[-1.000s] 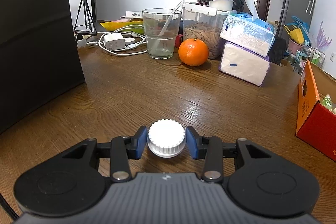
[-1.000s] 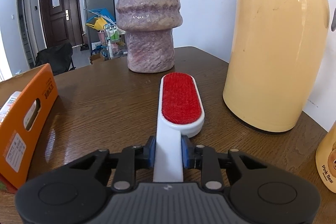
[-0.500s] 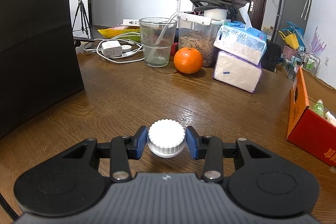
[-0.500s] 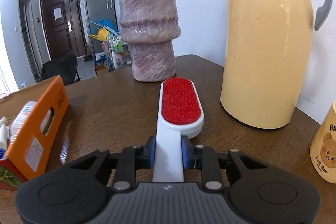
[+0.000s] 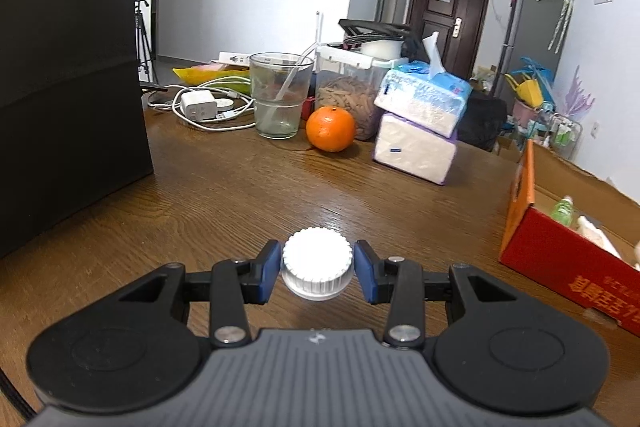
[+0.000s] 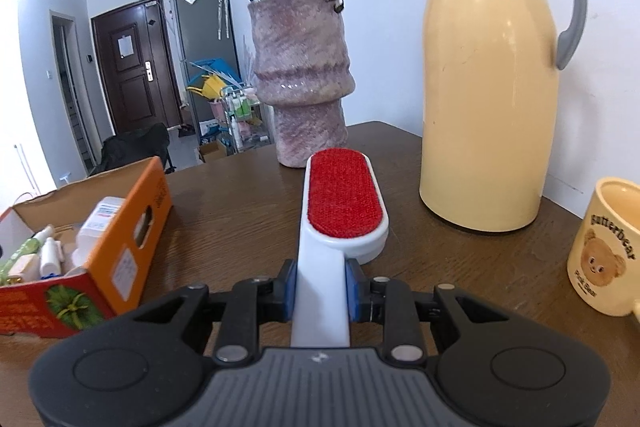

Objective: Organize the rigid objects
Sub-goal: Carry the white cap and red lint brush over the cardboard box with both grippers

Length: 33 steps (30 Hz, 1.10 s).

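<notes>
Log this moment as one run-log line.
left gripper: shut on white cap | right gripper: shut on lint brush | both above table | orange box: open, partly filled

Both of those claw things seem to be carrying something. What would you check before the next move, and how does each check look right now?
1. Left gripper fingers flank the white ribbed cap: ok.
2. Cap fully clamped: cannot tell.
3. Right gripper shut on the lint brush handle: ok.
4. Orange box open at the top: ok.
5. Free room in the box for both items: cannot tell.
6. Brush clear of the yellow thermos and vase: ok.
</notes>
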Each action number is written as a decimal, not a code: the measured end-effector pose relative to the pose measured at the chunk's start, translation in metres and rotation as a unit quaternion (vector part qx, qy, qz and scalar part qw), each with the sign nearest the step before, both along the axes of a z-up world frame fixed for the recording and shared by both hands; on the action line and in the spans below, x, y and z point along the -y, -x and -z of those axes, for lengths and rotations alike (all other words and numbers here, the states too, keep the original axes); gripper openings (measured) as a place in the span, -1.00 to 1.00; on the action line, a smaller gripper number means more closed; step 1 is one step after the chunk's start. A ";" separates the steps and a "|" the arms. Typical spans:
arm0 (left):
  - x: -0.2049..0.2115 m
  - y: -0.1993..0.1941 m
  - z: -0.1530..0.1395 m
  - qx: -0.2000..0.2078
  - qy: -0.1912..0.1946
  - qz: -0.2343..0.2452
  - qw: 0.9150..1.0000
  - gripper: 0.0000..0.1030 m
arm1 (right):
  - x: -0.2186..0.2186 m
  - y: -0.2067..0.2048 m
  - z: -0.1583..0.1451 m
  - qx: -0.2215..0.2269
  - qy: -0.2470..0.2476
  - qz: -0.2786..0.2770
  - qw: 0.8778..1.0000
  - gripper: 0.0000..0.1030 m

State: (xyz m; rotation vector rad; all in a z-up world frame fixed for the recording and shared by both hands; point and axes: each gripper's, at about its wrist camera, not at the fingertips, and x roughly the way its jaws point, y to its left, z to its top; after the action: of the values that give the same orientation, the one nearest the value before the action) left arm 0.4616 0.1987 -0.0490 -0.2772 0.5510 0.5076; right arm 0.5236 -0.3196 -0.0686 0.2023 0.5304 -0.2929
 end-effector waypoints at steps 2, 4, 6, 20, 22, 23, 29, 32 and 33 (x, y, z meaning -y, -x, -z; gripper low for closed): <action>0.003 0.004 -0.002 0.002 0.001 0.006 1.000 -0.20 | -0.004 0.008 -0.002 0.004 0.000 -0.004 1.000 -0.54; 0.007 0.009 -0.004 0.005 0.002 0.011 1.000 -0.20 | -0.009 0.016 -0.004 0.007 0.004 -0.008 1.000 -0.53; 0.012 0.015 -0.006 0.009 0.002 0.018 1.000 -0.20 | -0.014 0.024 -0.005 0.010 0.004 -0.014 1.000 -0.54; 0.042 0.048 -0.009 0.005 -0.009 0.064 0.998 -0.20 | -0.051 0.082 -0.015 0.021 0.033 -0.056 0.998 -0.53; 0.046 0.053 -0.010 0.005 -0.010 0.071 0.997 -0.20 | -0.057 0.090 -0.016 0.023 0.034 -0.063 0.997 -0.53; 0.049 0.054 -0.010 0.005 -0.010 0.075 0.997 -0.20 | -0.059 0.094 -0.016 0.023 0.034 -0.067 0.997 -0.53; 0.064 0.067 -0.012 0.007 -0.011 0.095 0.995 -0.20 | -0.075 0.115 -0.018 0.026 0.039 -0.089 0.995 -0.54; 0.074 0.072 -0.014 0.009 -0.014 0.107 0.994 -0.20 | -0.082 0.123 -0.020 0.028 0.039 -0.099 0.994 -0.54; 0.077 0.074 -0.015 0.009 -0.014 0.111 0.994 -0.20 | -0.085 0.126 -0.021 0.029 0.039 -0.102 0.994 -0.53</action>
State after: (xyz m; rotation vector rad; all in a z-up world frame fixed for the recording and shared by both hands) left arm 0.3876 0.1218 -0.0341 -0.1902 0.5482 0.2973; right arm 0.3977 -0.2350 -0.0474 0.0801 0.4775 -0.1076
